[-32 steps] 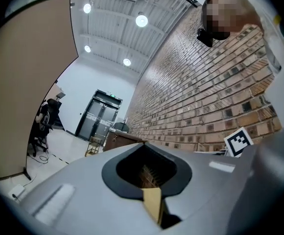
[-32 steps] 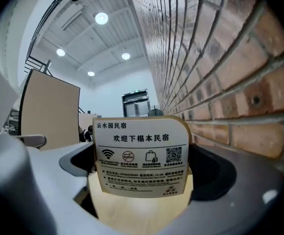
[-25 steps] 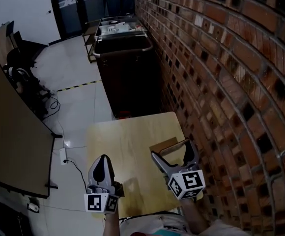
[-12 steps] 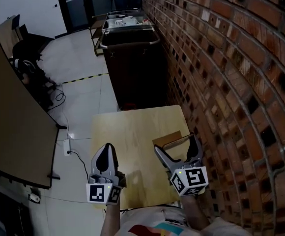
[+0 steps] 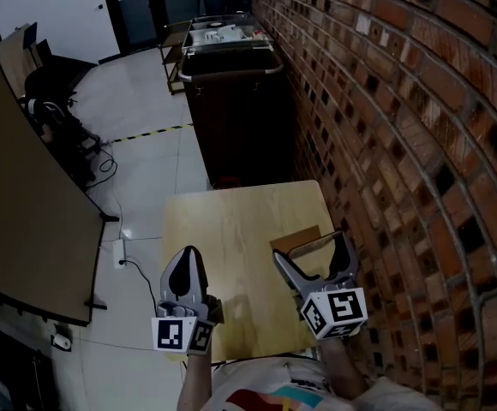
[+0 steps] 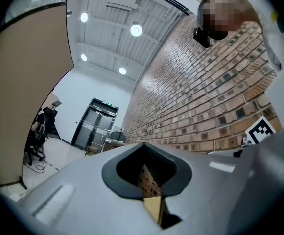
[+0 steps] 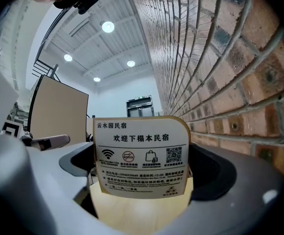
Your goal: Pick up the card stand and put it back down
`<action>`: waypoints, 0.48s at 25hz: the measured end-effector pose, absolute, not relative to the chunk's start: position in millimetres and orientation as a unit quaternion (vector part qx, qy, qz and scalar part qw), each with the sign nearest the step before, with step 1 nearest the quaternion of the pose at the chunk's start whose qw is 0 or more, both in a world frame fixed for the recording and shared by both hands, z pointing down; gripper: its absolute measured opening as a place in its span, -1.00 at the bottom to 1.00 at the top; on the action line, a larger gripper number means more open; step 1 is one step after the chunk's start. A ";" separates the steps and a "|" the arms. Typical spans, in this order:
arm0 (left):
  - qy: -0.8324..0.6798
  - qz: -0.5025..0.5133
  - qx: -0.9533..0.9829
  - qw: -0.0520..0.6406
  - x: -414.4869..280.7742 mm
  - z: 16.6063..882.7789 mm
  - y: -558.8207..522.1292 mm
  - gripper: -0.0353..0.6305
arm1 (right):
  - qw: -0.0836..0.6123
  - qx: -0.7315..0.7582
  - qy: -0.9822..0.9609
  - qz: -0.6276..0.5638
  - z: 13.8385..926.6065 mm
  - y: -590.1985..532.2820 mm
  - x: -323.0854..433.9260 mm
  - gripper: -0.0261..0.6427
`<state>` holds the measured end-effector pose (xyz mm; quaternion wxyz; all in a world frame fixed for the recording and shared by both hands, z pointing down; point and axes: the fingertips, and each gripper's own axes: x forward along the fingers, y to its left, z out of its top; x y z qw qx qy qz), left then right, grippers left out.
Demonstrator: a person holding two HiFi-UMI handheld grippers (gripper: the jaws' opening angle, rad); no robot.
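We find the stand [image 7: 141, 156] on the counter [image 5: 231, 229] between spread right tongs [image 5: 310, 248], apparently not yet lifted; left tongs [image 5: 186, 257] pressed together.

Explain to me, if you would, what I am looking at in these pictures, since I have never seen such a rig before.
There is no robot here: a person holds a two-jaw tool in each hand. The head view comes from a camera on the person's head, looking down at a small wooden table beside a brick wall. The other two pictures come from cameras that ride on the tools and look along their jaws. The left tool has its jaws together with nothing between them. The right tool has its jaws wide apart on either side of the card stand, an upright printed card that stands on the table near the wall. The jaws are not gripping it, so nothing is held at this moment.
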<state>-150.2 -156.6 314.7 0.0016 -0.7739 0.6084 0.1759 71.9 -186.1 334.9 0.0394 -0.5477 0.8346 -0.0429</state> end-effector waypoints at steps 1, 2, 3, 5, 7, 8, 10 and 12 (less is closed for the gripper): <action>0.609 0.177 -0.773 0.001 -151.0 315.3 -156.4 -0.88 | 0.039 -0.548 0.835 -0.043 335.7 -185.8 72.0 0.80; 0.610 0.177 -0.772 -0.001 -152.0 316.2 -156.2 -0.88 | 0.038 -0.548 0.834 -0.044 336.4 -185.5 71.9 0.80; 0.611 0.177 -0.771 -0.004 -153.1 317.5 -156.1 -0.88 | 0.038 -0.548 0.834 -0.045 337.2 -185.2 71.8 0.80; 0.614 0.176 -0.769 -0.014 -154.9 320.9 -156.1 -0.88 | 0.036 -0.549 0.834 -0.048 339.5 -185.2 72.4 0.80; 0.616 0.174 -0.768 -0.022 -156.4 324.4 -156.6 -0.88 | 0.032 -0.549 0.834 -0.050 343.0 -187.0 73.4 0.80; 0.618 0.174 -0.766 -0.026 -157.2 326.1 -157.4 -0.88 | 0.030 -0.550 0.833 -0.052 345.1 -188.8 73.8 0.80; 0.620 0.175 -0.764 -0.034 -158.8 329.2 -159.7 -0.88 | 0.025 -0.549 0.833 -0.054 350.9 -195.0 73.8 0.80; 0.620 0.175 -0.763 -0.040 -160.2 331.7 -161.4 -0.88 | 0.013 -0.548 0.834 -0.058 360.7 -205.4 71.7 0.80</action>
